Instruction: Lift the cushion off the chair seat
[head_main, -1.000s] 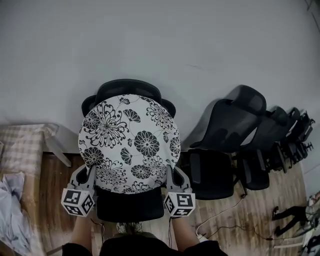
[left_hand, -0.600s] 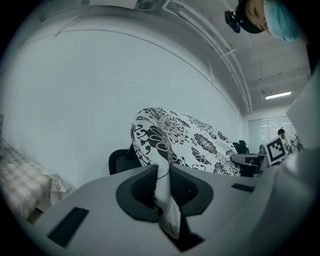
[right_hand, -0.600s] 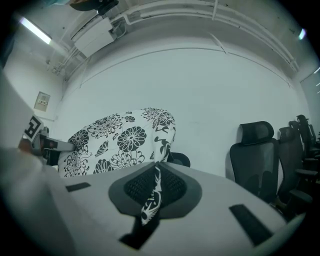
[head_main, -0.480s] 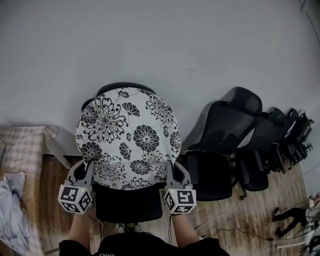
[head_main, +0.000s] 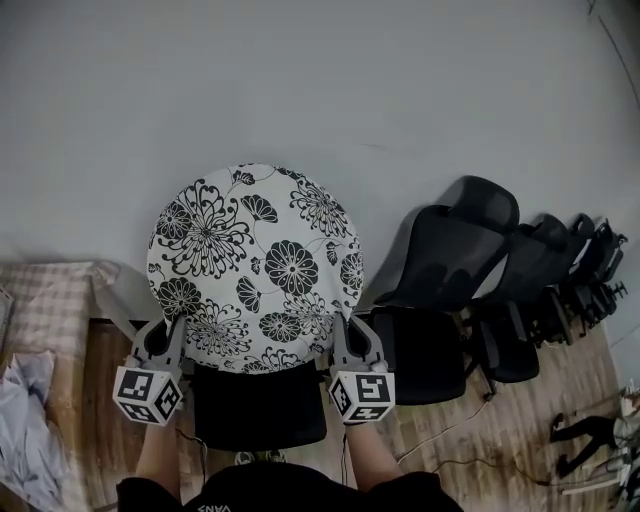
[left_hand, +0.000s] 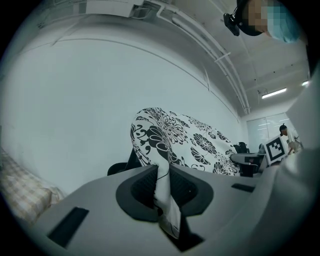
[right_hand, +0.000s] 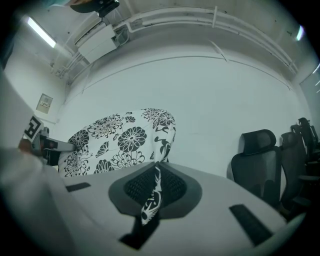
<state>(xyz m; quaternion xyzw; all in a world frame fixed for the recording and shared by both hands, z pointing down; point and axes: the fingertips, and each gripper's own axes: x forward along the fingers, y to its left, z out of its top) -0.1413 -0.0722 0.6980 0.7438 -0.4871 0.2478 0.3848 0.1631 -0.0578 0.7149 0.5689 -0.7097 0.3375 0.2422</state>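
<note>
A round cushion (head_main: 258, 268) with a black-and-white flower print hangs in the air, tilted up over a black office chair seat (head_main: 258, 405). My left gripper (head_main: 172, 335) is shut on the cushion's lower left edge, my right gripper (head_main: 342, 335) on its lower right edge. In the left gripper view the cushion (left_hand: 185, 142) rises from the left gripper (left_hand: 164, 192), its fabric pinched between the pads. The right gripper view shows the cushion (right_hand: 122, 142) the same way, its hem pinched in the right gripper (right_hand: 154, 192). The chair's backrest is hidden behind the cushion.
Several more black office chairs (head_main: 455, 260) stand in a row to the right, against the pale wall (head_main: 320, 90). A table with a checked cloth (head_main: 45, 300) is at the left. Cables (head_main: 450, 460) lie on the wooden floor at the lower right.
Both grippers have tipped the cushion further up, so it stands higher against the wall and now hides the chair's backrest. More of the black seat shows beneath it.
</note>
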